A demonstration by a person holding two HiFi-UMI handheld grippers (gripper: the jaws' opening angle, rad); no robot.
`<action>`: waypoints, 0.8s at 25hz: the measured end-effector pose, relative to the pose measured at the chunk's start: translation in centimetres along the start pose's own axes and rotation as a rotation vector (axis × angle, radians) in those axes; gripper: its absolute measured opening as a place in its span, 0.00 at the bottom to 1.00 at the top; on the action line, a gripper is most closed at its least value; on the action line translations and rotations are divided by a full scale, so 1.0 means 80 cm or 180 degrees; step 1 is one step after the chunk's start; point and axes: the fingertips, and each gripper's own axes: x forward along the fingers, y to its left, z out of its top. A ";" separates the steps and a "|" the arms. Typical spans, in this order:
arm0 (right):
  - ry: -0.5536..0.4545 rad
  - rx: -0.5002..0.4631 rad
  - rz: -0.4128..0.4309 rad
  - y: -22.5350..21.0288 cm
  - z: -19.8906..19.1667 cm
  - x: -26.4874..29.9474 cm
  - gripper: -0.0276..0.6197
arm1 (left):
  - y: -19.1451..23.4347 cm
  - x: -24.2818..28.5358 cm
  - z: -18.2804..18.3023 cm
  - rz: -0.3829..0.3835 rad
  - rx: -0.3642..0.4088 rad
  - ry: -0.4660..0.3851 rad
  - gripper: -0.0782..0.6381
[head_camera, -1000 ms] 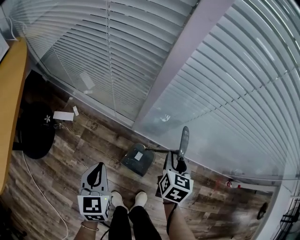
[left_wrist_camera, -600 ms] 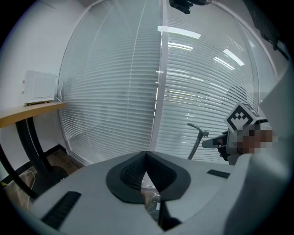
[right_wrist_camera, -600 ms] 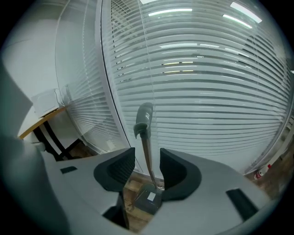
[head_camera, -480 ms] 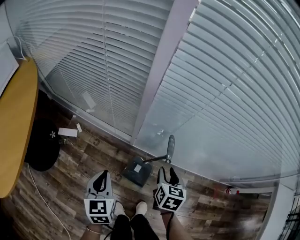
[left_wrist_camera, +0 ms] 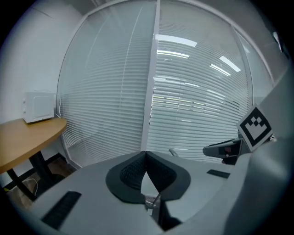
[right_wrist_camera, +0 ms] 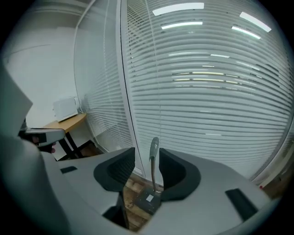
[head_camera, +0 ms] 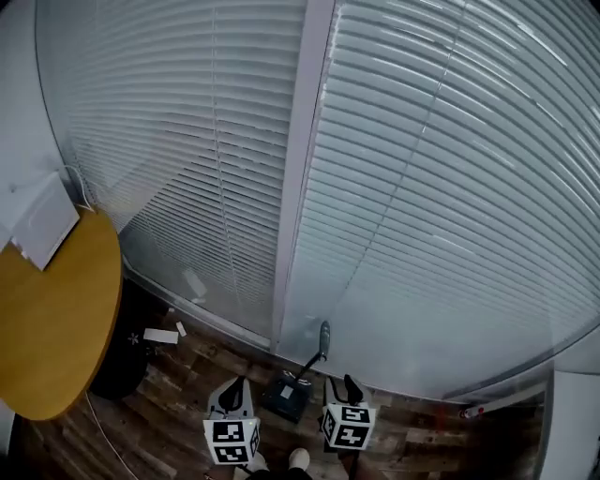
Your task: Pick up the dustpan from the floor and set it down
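Place: an office or meeting room, by the look of it.
Walls: full-height glazed panels (head_camera: 309,337) at the far side, hung with pale horizontal blinds (head_camera: 422,187) and split by a slim white post (head_camera: 305,187); a plain white wall (head_camera: 19,112) on the left.
Lighting: long ceiling strip lights (right_wrist_camera: 177,9) mirrored in the glass.
Furniture: a round yellow-wood table (head_camera: 47,328) on the left, standing on dark legs (left_wrist_camera: 39,163).
Equipment: a flat white box (head_camera: 42,220) on the table's far edge, near the wall.
Floor: dark wood-look planks (head_camera: 187,412) running up to the foot of the glazing.
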 end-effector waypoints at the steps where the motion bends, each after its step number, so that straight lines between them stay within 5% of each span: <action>1: -0.0038 -0.0014 -0.0013 -0.003 0.011 -0.011 0.31 | -0.004 -0.004 0.011 -0.0016 0.0011 -0.0032 0.13; 13: -0.0799 0.0156 -0.0149 -0.052 0.156 -0.103 0.30 | -0.049 -0.037 0.168 -0.0206 -0.0028 -0.0724 0.13; 15: -0.0902 0.0158 -0.0181 -0.056 0.172 -0.111 0.19 | -0.055 -0.036 0.183 -0.0231 0.0019 -0.0777 0.13; 20: -0.1033 0.0136 -0.0194 -0.055 0.192 -0.122 0.11 | -0.062 -0.028 0.198 -0.0307 0.0076 -0.0789 0.13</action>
